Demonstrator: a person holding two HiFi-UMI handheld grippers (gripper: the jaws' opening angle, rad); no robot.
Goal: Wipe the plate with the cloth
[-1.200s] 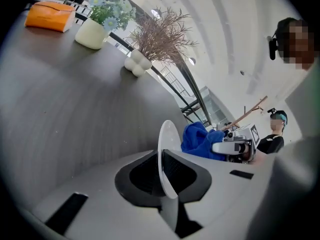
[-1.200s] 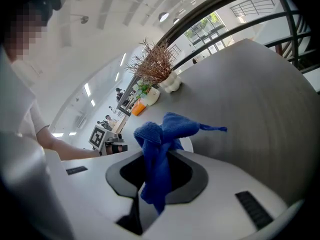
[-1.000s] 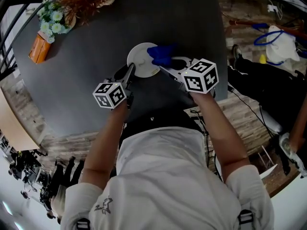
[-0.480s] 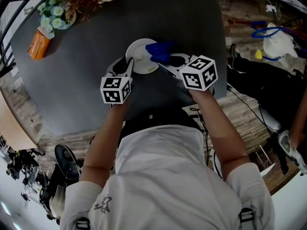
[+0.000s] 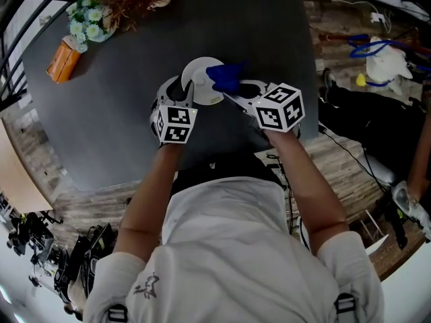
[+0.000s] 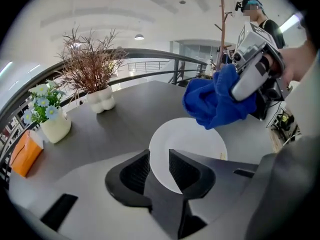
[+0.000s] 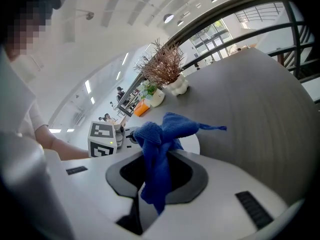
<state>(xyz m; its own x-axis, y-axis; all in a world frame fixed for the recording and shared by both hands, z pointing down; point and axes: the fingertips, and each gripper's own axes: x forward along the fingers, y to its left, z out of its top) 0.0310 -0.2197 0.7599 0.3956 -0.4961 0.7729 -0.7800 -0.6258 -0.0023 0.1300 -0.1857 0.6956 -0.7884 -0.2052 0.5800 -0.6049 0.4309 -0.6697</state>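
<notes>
A dark grey tabletop (image 5: 121, 79) fills the middle of a bright hall, with a curved railing (image 6: 150, 54) behind it. The flat white round plate (image 5: 196, 79) lies on the side nearest the person. A bunched blue cloth (image 5: 225, 77) hangs over the plate's 3 o'clock rim in the head view. Whether it already touches the plate cannot be told.

The right tongs (image 7: 156, 159) are clamped on the cloth, with a fold trailing down between their jaws. The left tongs (image 6: 159, 156) sit at the plate's 7 o'clock edge. Their jaws have just been opening and now stand apart. The plate's near rim shows in the gap, but the pads do not seem to press on it.

Well off at 10 o'clock from the plate stand an orange box (image 5: 62, 60) and a vase of white flowers (image 5: 84, 25). A dried brown plant in a white pot (image 6: 97, 96) is at about 11 o'clock.

The wiping stroke looks about to begin. To do it well, the cloth should probably come down until it spreads on the plate. It can then sweep round in circles with only fabric touching, never the hard jaw tips. The plate may skate on this smooth tabletop, so steadying its rim with the left tongs seems wise
</notes>
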